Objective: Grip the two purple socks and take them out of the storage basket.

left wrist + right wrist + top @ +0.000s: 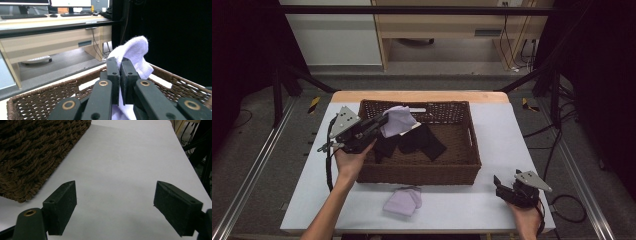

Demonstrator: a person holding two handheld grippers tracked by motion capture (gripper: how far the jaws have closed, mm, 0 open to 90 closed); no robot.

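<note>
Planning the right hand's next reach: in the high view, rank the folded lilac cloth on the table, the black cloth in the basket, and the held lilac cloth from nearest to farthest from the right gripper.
From the right gripper:
1. Folded lilac cloth, on the table's near edge, to its left.
2. Black cloth, inside the basket.
3. Held lilac cloth, over the basket's far left, in the left gripper.

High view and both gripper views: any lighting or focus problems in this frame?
High view: table evenly lit, surroundings dark, black cloth in the basket lacks detail. Left gripper view: black void at right, near jaws slightly soft, pale sock bright but not blown out. Right gripper view: soft throughout, no glare.
</note>
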